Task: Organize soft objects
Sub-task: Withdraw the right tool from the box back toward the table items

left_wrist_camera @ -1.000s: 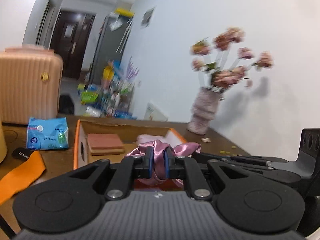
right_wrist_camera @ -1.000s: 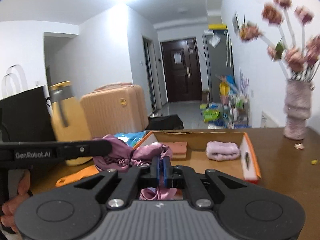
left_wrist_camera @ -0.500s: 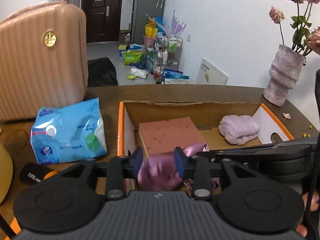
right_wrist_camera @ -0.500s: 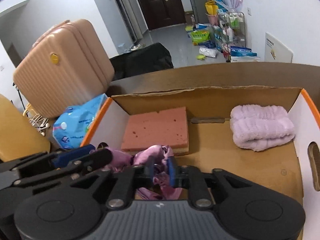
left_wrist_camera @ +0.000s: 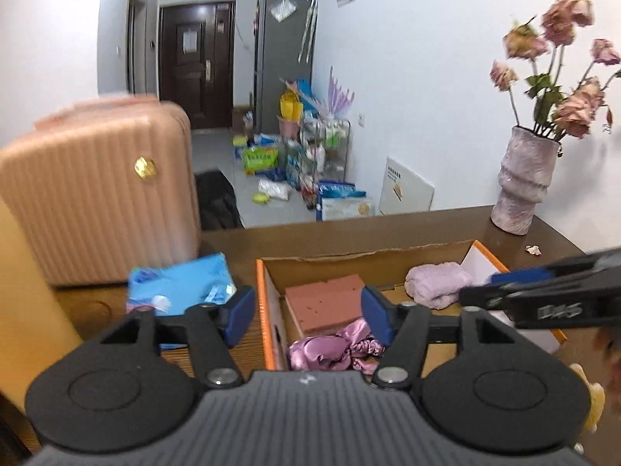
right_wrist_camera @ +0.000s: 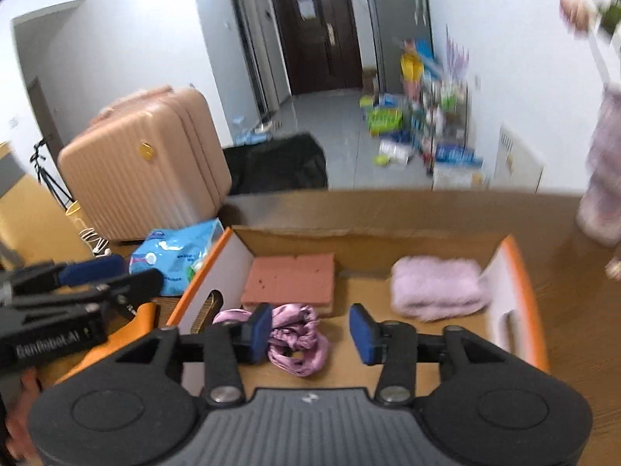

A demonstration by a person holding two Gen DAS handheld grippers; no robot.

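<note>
both tongs [left_wrist_camera: 308,316] [right_wrist_camera: 310,334] opening, pink satin scrunchie [right_wrist_camera: 295,343] crumpled, no clear long axis

box middle [right_wrist_camera: 361,295] seemingly free, sponge [right_wrist_camera: 291,277], towel [right_wrist_camera: 436,285] flanking

Pink suitcase [left_wrist_camera: 97,202], flower vase [left_wrist_camera: 522,186]

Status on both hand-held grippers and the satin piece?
Left hand-held gripper, right hand-held gripper: jaws opening, empty. Crumpled pink satin cloth lies loose in orange-rimmed cardboard box. Nothing in the way.
</note>
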